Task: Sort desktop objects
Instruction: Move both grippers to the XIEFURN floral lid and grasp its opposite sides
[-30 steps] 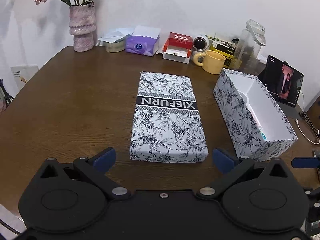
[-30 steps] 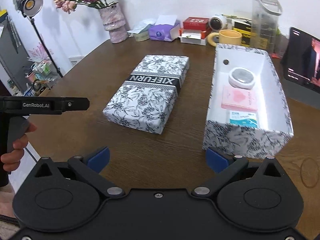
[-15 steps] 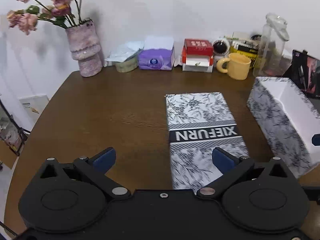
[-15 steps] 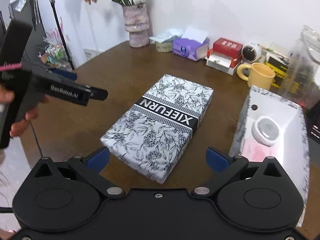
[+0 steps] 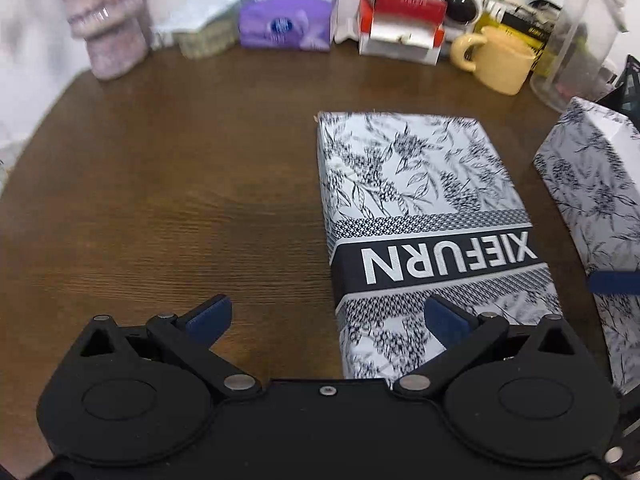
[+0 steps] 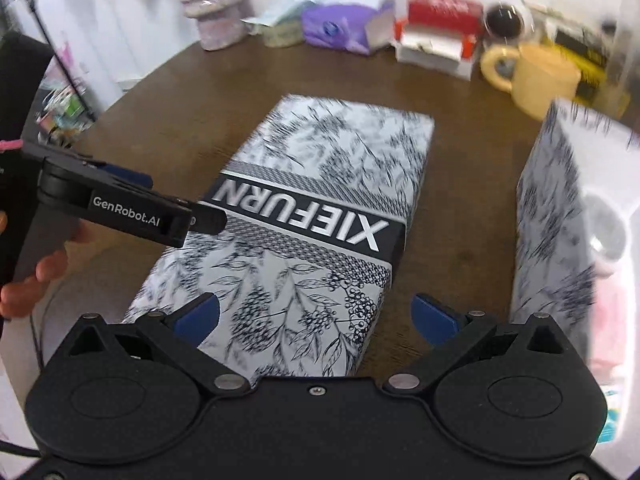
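Both wrist views low, close — shared patterned lid [image 5: 420, 200].

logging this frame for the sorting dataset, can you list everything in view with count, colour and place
box lid: 1, white with black floral print and a XIEFURN band, flat at table centre
open box: 1, same print, white inside, right of the lid, holding items too blurred to name
table: 1, dark brown wood, under everything
vase: 1, pale pink, far left by the wall
tissue pack: 1, purple, back row
carton: 1, red and white, back row, right of the tissue pack
mug: 1, yellow, back right
clear jar: 1, transparent, far back right
left gripper: 1, black with blue fingers, open, at the lid's left edge
right gripper: 1, black with blue fingers, open, over the lid's near end
hand: 1, on the left gripper's handle
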Motion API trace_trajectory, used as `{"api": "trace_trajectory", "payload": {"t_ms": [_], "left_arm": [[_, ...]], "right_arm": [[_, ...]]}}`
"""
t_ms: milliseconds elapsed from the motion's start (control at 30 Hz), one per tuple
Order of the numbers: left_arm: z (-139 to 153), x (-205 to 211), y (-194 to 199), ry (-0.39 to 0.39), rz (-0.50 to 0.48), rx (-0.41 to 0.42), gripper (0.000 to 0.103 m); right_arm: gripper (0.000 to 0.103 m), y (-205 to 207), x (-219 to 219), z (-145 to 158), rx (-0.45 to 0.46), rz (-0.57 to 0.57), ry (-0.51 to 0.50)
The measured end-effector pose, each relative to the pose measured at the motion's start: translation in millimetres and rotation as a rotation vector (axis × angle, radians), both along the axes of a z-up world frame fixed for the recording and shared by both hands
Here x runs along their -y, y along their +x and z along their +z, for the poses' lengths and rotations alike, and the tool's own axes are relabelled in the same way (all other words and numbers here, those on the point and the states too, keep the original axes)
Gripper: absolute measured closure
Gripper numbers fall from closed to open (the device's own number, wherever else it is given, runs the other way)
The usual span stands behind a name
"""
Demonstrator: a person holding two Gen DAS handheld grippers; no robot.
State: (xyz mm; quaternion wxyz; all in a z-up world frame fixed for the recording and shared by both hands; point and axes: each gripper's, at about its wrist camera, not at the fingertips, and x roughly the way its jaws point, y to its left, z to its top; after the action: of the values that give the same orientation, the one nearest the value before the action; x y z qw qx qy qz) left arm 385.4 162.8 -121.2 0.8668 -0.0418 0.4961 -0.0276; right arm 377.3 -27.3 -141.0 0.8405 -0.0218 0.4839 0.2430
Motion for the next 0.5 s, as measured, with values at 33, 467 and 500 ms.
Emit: {"api": "trace_trajectory", "payload": {"t_ms": [33,467,500], "left_arm": [[-5.7,-0.9,6.4,-0.011,-0.002,-0.014,0.0],[-35.9,6.0,26.8,-0.206,0.003,-0.037,0.0],[-35.9,6.7,25.7,-0.205,0.008,-0.031,0.0]], "right_arm": [[0.0,2.7,0.3,-5.1,-0.007,-0.011,0.005],[0.0,0.6,10.2,-35.3,0.029,-0.084,0.15],[0.0,-0.2,11.0,-37.2,0.033,-0.089,0.162]]}}
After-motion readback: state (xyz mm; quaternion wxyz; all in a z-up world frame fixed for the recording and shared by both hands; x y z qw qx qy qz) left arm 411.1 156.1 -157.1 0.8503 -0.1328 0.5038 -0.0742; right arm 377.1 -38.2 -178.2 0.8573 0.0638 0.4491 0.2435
